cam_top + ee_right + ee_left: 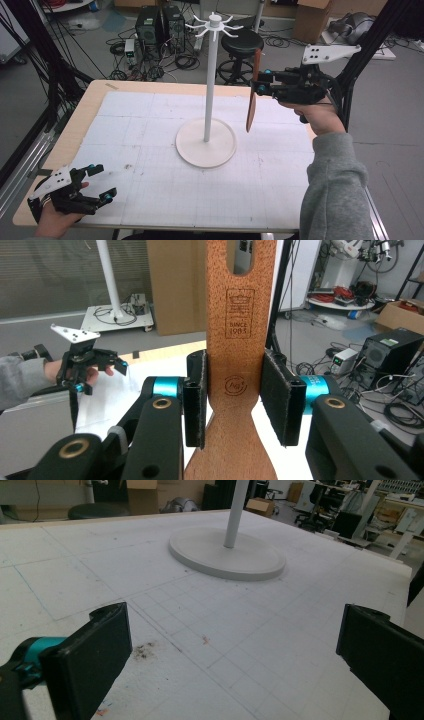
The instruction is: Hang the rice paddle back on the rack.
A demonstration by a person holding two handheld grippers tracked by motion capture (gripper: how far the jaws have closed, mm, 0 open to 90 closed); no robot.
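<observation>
Now we keep our right gripper (259, 84) pinching the flat brown wooden spatula (252, 95) upright beside the white hook stand (213, 25), guiding its handle slot squarely onto a hook; left gripper (100, 182) rests spread

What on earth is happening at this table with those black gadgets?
A person holds a black hand-held gripper in each hand. The right gripper is clamped on the handle of a flat brown wooden spatula, lifted clear of the table to the right of the white stand with hooks on top. The spatula's slotted end is up, below hook height. The left gripper rests open on the white gridded table mat, holding nothing.
</observation>
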